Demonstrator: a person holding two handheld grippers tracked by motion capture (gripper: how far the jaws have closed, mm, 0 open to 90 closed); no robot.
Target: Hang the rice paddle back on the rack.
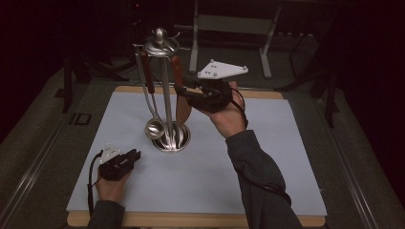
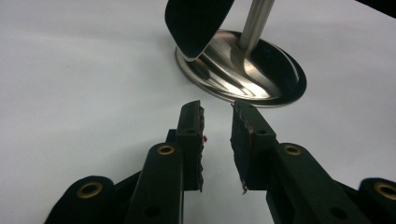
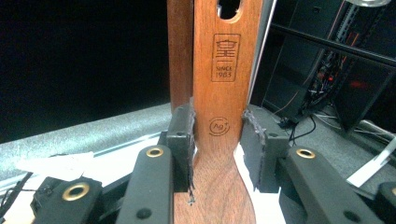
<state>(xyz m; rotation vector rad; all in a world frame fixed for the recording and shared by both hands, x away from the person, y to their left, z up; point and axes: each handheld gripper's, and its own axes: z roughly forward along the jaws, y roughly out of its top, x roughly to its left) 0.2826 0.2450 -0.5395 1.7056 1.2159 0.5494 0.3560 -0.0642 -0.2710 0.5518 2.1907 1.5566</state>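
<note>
1. Wooden spatula (image 1: 182,98) hangs upright at the right side of the utensil stand (image 1: 165,95), its brown handle at the top ring and its blade low beside the base. In the right gripper view the spatula (image 3: 219,116) shows a hanging hole at the top, a stamped square mark reading "SINCE 1983" and a round mark below it.
2. Desk (image 1: 47,143) carries a large pale mat (image 1: 267,143) on a wooden board; the stand sits near the mat's middle.
3. Utensil stand consists of a polished post, a round dished base (image 2: 261,74) and a top ring with a knob. A ladle (image 1: 152,114) hangs on its left side, bowl low, just beside the base.
4. Right gripper (image 1: 184,90), carried by the person's right hand (image 1: 229,117) with a dark sleeve, is raised beside the stand. Its fingers (image 3: 180,140) are clamped on the spatula's neck, one pad against each edge, where the handle widens into the blade. A second brown handle stands directly behind the spatula in that view.
5. Left gripper (image 1: 136,155) rests low on the mat at front left, apart from the stand's base. Its fingers (image 2: 191,135) stand apart with only bare mat between them, aimed toward the base.
</note>
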